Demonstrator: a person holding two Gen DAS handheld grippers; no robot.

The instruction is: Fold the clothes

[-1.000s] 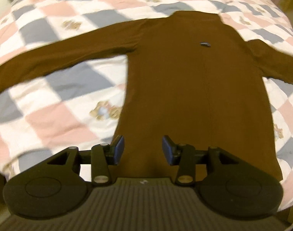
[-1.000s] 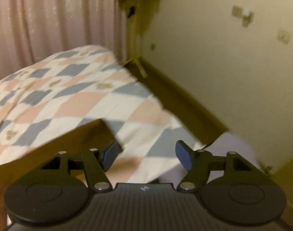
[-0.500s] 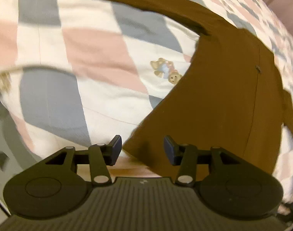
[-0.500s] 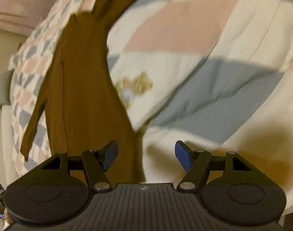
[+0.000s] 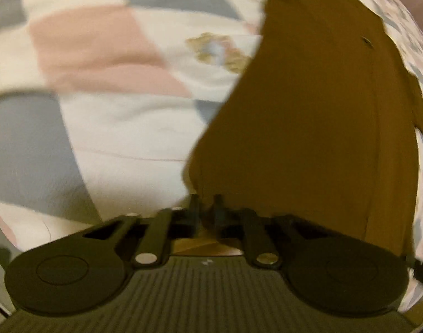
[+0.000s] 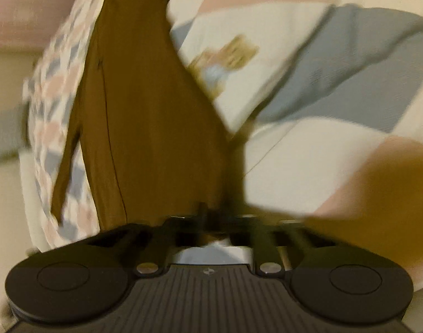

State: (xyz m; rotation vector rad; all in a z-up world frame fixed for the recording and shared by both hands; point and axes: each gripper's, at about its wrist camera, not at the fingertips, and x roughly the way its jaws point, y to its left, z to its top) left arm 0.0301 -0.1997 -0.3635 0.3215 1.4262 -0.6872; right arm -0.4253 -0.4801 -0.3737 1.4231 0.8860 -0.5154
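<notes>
My left gripper (image 5: pixel 206 208) had its two black fingers drawn close together, pinching the near left corner of the hem of the brown long-sleeved knit top (image 5: pixel 308 116). From there the garment ran away from me, flat on the patchwork quilt of pink, grey and cream squares (image 5: pixel 94 55), its body filling the right half of the left wrist view. A small dark tag (image 5: pixel 366 40) showed far up the cloth near the neck. A printed teddy bear motif (image 5: pixel 217 51) sat on a cream square just left of the garment's edge.

My right gripper (image 6: pixel 211 216) was likewise nearly closed, its fingers pressed onto the near right corner of the same hem, though blur hid the exact contact. In the right wrist view the brown top (image 6: pixel 144 111) stretched away to the far left, one sleeve (image 6: pixel 65 166) trailing down along its left side over the quilt (image 6: pixel 336 69). A second bear print (image 6: pixel 225 58) lay just right of the garment. Beyond the far edge of the bed hung a pink curtain (image 6: pixel 30 5).
</notes>
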